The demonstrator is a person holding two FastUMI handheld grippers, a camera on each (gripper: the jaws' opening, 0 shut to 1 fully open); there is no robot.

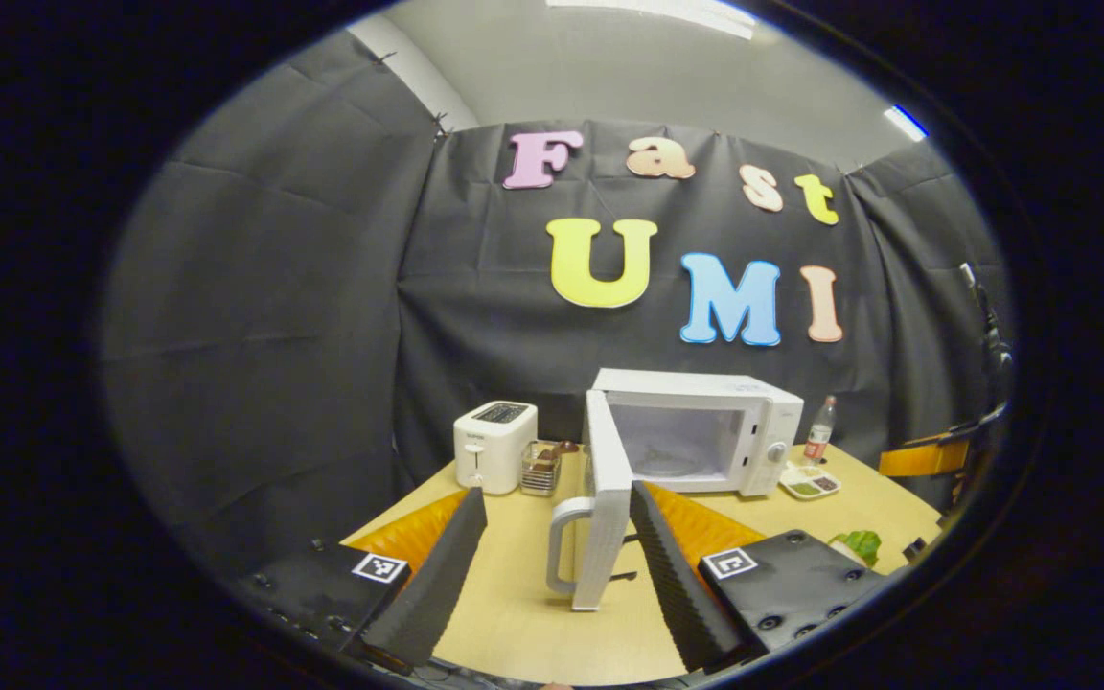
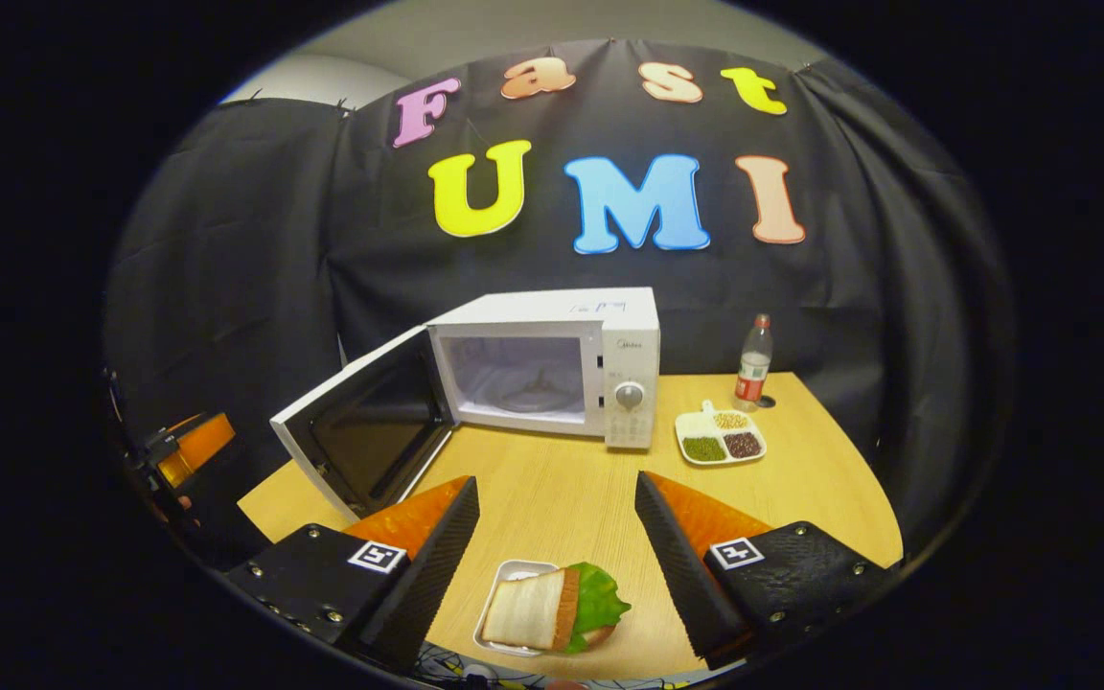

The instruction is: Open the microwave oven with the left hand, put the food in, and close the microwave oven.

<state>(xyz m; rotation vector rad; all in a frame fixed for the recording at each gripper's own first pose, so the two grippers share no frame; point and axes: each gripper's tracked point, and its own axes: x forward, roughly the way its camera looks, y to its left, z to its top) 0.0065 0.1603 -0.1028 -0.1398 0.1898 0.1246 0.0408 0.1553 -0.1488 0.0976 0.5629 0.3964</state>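
Two grippers, both with fingers apart and empty. Left of the microwave (image 2: pixel 552 369), its door (image 2: pixel 360 436) stands wide open; the left gripper (image 1: pixel 557 565) sits by the door handle (image 1: pixel 562 546). In front of the microwave, the right gripper (image 2: pixel 557 565) brackets the sandwich (image 2: pixel 552 609) in its tray (image 2: pixel 504 575): best to pinch the tray rim and lift level.

Microwave (image 2: pixel 552 369) mouth unblocked, its door (image 2: pixel 360 431) swung wide left; bare table (image 2: pixel 552 489) before it
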